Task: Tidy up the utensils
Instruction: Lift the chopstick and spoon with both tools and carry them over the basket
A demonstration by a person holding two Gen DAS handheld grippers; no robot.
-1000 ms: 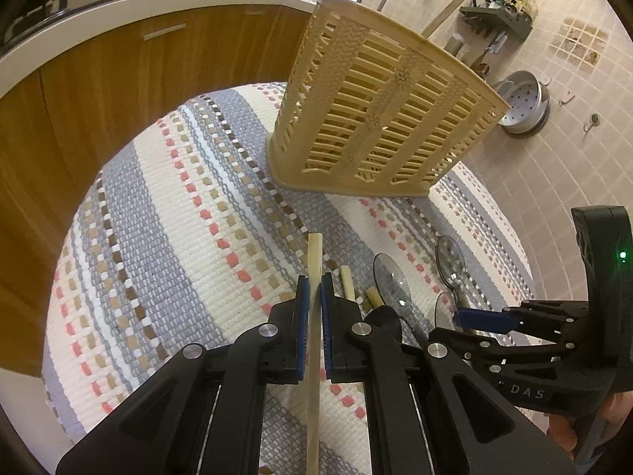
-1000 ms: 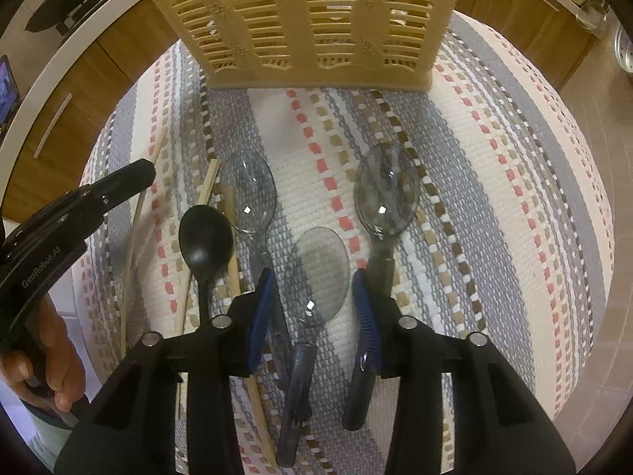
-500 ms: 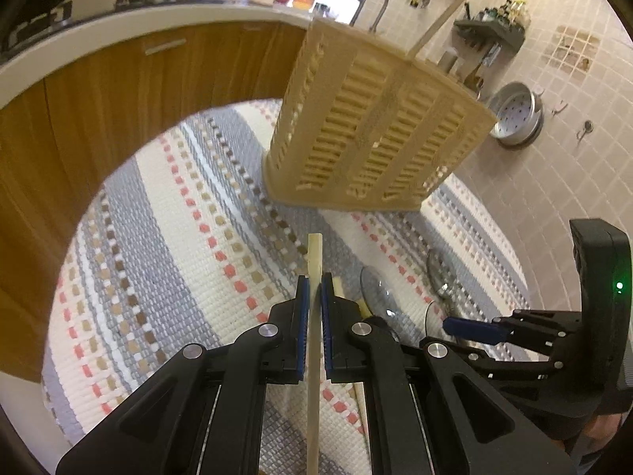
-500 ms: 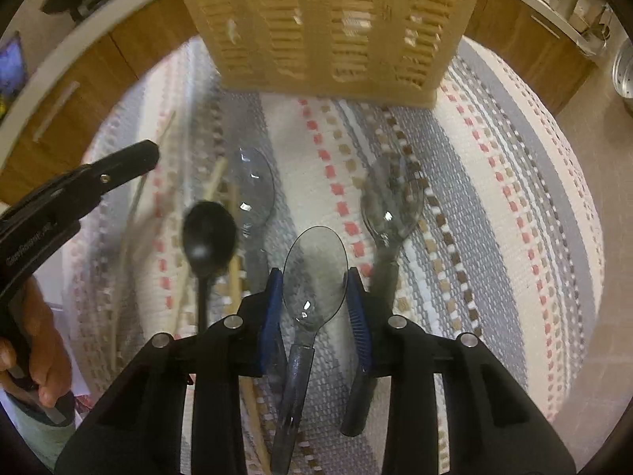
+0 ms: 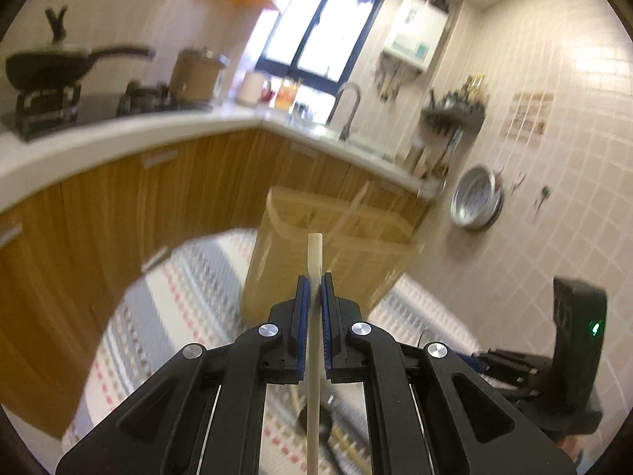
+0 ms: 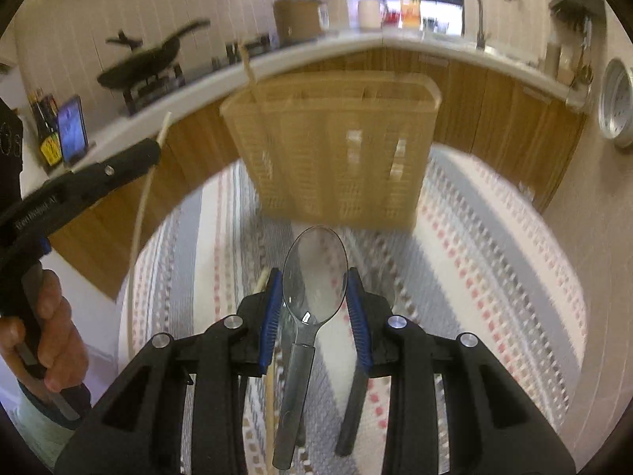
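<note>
Kitchen: wooden cabinets and a white worktop are curving behind a striped woven mat (image 6: 474, 261) where I am working.
Left gripper (image 5: 311, 289): I am pinching a pale wooden chopstick (image 5: 315, 253), its blunt tip poking past the blue pads, clear of the mat.
Right gripper (image 6: 315, 297): I am clamping the bowl of a clear plastic spoon with a grey handle (image 6: 314, 273) by its edges.
Holder: a beige slotted plastic utensil basket (image 6: 336, 150) is standing upright on the mat ahead, one stick already in its left compartment.
Axis: the chopstick is running straight along my fingers toward the basket; the spoon is pointing bowl-first at it, handle trailing back underneath.
Technique: I judge each piece wants tipping vertical over an open compartment before release, keeping both arms apart.
</note>
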